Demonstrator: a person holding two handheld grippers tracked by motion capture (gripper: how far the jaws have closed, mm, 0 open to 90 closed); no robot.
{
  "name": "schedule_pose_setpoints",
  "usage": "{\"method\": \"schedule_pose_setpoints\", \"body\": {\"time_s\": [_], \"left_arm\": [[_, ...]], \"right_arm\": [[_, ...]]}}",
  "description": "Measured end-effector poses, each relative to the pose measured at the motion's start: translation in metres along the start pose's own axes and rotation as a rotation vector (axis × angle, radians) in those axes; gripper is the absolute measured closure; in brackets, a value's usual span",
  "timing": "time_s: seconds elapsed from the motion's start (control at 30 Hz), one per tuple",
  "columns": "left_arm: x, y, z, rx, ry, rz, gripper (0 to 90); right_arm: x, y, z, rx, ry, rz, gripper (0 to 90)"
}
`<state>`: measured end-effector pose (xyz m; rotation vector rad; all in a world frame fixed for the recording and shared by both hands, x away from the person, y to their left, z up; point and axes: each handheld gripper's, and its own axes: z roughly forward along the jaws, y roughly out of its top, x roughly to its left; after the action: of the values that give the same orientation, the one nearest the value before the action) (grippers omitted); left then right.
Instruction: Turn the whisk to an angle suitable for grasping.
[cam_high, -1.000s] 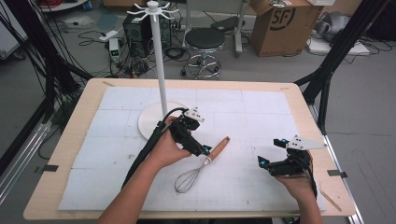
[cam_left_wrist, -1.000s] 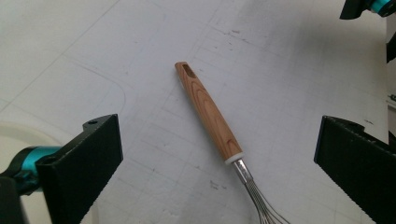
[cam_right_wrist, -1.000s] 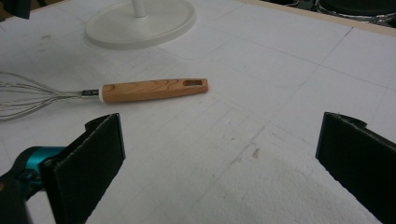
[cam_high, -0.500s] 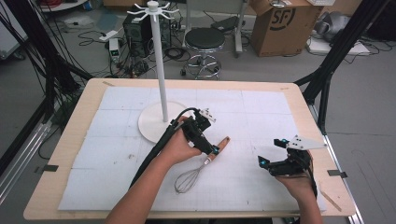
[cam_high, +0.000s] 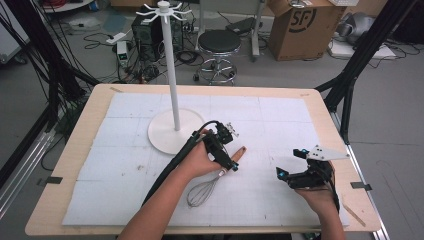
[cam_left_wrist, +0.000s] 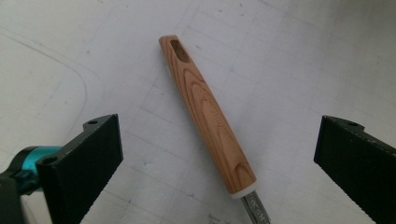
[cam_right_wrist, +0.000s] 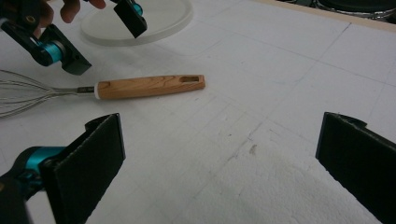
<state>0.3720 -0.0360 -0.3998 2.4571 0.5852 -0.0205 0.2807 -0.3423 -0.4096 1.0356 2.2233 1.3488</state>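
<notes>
A wire whisk (cam_high: 202, 192) with a wooden handle (cam_left_wrist: 208, 116) lies flat on the white mat (cam_high: 280, 120), handle pointing to the far right. My left gripper (cam_high: 229, 161) hovers open just above the handle, one jaw on each side and neither touching it; the handle (cam_high: 240, 151) sticks out beyond it. In the right gripper view the same handle (cam_right_wrist: 149, 86) lies ahead with the left gripper (cam_right_wrist: 100, 39) over its whisk end. My right gripper (cam_high: 290, 163) stands open near the front right of the mat, nothing between its jaws (cam_right_wrist: 219, 163).
A white hanging stand (cam_high: 172, 75) with a round base (cam_high: 160, 135) rises just behind and left of the left hand. On the floor beyond the wooden table edge (cam_high: 210, 89) are a stool (cam_high: 219, 45), a cardboard box (cam_high: 300, 25) and cables.
My left gripper has moved right and toward me, from beside the stand base to over the whisk handle, staying open. The right gripper has stayed put.
</notes>
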Motion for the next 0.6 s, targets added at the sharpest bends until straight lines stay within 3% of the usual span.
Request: {"method": "schedule_pose_setpoints", "body": {"time_s": [0.17,0.2,0.37,0.47,0.6], "left_arm": [[-0.002,0.001,0.01,0.047,0.01,0.009,3.5],[-0.002,0.0,0.014,0.077,0.017,0.016,3.5],[-0.003,-0.002,0.021,0.135,0.035,0.012,3.7],[-0.004,-0.003,0.023,0.163,0.026,0.026,16.2],[-0.005,-0.003,0.026,0.18,0.027,0.026,26.0]], "right_arm": [[0.0,0.0,0.0,-0.002,0.0,0.001,0.1],[-0.001,0.0,0.0,-0.003,0.0,0.002,0.2],[-0.001,-0.001,-0.001,0.0,0.001,0.004,0.2],[-0.001,-0.001,0.0,-0.001,0.0,0.002,0.2],[-0.001,-0.001,0.0,0.003,-0.001,0.004,0.2]]}}
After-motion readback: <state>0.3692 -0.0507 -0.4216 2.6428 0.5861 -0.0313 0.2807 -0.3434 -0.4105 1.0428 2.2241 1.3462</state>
